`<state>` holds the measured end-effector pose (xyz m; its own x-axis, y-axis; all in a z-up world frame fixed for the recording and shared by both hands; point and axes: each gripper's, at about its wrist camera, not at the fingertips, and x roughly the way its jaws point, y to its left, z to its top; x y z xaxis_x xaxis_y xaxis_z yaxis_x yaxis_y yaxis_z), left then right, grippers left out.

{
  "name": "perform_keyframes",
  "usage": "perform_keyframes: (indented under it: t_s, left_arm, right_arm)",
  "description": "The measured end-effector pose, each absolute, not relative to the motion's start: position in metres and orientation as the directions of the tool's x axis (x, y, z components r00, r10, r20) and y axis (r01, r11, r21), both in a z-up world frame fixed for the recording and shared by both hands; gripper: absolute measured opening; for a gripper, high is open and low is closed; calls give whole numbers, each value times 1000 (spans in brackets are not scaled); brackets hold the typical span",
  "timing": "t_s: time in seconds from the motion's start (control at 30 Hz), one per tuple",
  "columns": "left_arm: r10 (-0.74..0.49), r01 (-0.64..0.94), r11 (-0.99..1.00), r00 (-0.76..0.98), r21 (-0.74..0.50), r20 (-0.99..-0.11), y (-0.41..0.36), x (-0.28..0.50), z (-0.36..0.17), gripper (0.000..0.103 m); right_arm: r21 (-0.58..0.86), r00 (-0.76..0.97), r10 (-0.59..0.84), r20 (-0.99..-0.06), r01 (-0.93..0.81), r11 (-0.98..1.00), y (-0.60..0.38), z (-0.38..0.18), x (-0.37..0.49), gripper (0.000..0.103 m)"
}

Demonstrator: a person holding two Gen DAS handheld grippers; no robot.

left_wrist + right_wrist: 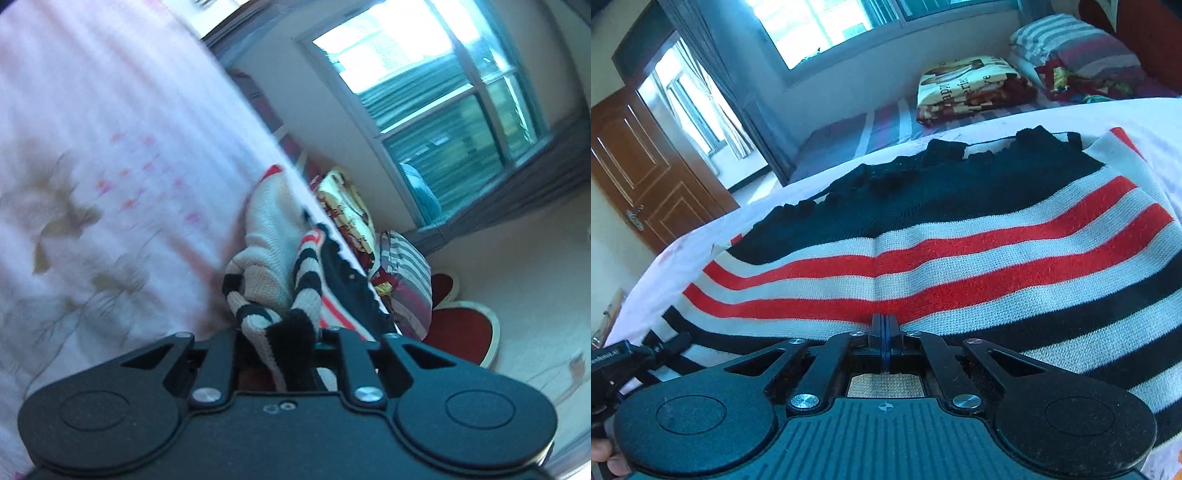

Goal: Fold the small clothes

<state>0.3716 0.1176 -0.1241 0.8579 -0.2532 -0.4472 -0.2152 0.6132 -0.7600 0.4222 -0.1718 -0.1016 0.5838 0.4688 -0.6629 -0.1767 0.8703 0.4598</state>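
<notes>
On the bed: striped knit sweater [960, 258] spread over the pale floral bedsheet [92, 147], black, white and red bands showing.
Left hand-held gripper [291, 332]: narrow, clamped on a black-and-white striped sleeve [306, 280], which is lifted and bunched.
Right hand-held gripper [884, 332]: fully closed, tips pressed down on the sweater body; no fabric seen between them.
Step in hand: judged to be folding the sleeve inward.
Next move: carry the sleeve across the body, lay it flat, then release.
</notes>
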Motion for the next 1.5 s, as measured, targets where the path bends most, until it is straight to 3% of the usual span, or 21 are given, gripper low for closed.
perform_keyframes:
  t_s: [0.2,0.3,0.43,0.53,0.6,0.63,0.67,0.73,0.77,0.8,0.9,1.0,1.1,1.17,1.27,1.33,1.4,1.47,1.5]
  left_arm:
    - [-276,-108,705,869,-701,-411,85,373,-72,14]
    - [-317,4,797,855,-604,-412,37,378,-32,14]
    - [-369,129,870,810,-476,-455,-49,388,0,14]
    - [-401,195,892,758,-408,-514,-119,401,-5,14]
    - [-419,223,896,710,-384,-566,-163,410,-24,14]
    - [-441,237,889,672,-391,-595,-182,415,-38,15]
    - [-459,247,884,624,-398,-632,-201,421,-53,18]
    - [-465,247,885,532,-395,-708,-234,427,-83,23]
    - [-438,260,899,554,-353,-708,-243,419,-85,31]
    - [-452,299,892,566,-339,-689,-248,411,-79,45]
    - [-532,321,845,586,-428,-611,-224,387,-50,49]
    - [-447,290,890,707,-352,-548,-185,376,-19,62]
    - [-310,159,942,749,-296,-585,-148,394,-18,58]
    - [-282,104,945,738,-310,-613,-126,401,-27,58]
    - [-246,59,955,702,-290,-669,-117,418,-47,56]
    - [-252,39,951,677,-308,-692,-115,421,-64,55]
    - [-250,26,948,679,-318,-690,-107,414,-71,59]
    - [-248,16,945,685,-326,-685,-102,411,-75,59]
    - [-246,13,945,687,-328,-684,-102,410,-72,59]
  right_arm:
    - [498,562,525,-639,-217,840,-181,-105,429,0]
    - [587,552,576,-603,-183,789,-202,-104,434,0]
    - [730,653,586,-479,-74,679,-284,-93,426,0]
    - [781,697,569,-437,-21,625,-350,-87,420,1]
    - [800,716,546,-435,29,600,-390,-85,416,30]
    - [804,734,527,-430,44,594,-408,-84,412,68]
    - [809,748,519,-414,40,587,-423,-81,409,78]
    - [824,736,543,-404,35,566,-446,-79,405,78]
    - [827,727,555,-405,32,561,-454,-78,404,78]
    - [828,720,567,-401,20,561,-460,-76,403,78]
    - [846,680,622,-388,-5,533,-465,-75,400,78]
    - [865,607,688,-397,-4,502,-446,-83,401,78]
    - [859,548,715,-434,14,511,-432,-88,394,78]
    - [875,533,736,-418,17,485,-424,-90,391,78]
    - [849,508,725,-465,24,527,-412,-93,403,77]
    - [822,482,714,-508,22,570,-398,-96,419,64]
    - [767,494,673,-550,-20,641,-383,-94,431,59]
    - [623,518,578,-630,-107,775,-361,-86,436,40]
    - [554,533,541,-650,-154,818,-350,-82,436,37]
